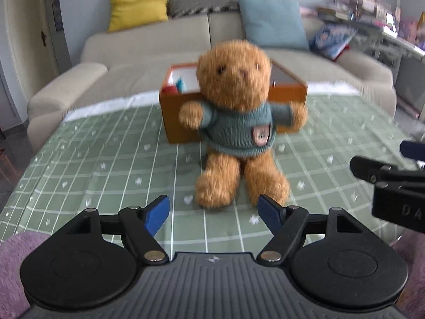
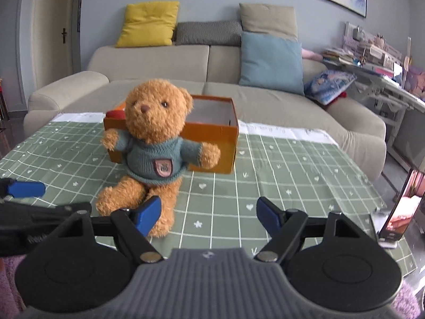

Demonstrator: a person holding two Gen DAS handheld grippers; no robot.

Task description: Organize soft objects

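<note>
A brown teddy bear in a teal sweater sits upright on the green checked tablecloth, just in front of an open orange box. The box holds a red and a blue soft item. My left gripper is open and empty, just short of the bear's feet. In the right wrist view the bear sits left of centre before the box. My right gripper is open and empty, its left fingertip close to the bear's leg.
A beige sofa with yellow, striped and blue cushions stands behind the table. A cluttered desk is at the right. A phone leans at the table's right edge. The other gripper shows at the right edge of the left wrist view.
</note>
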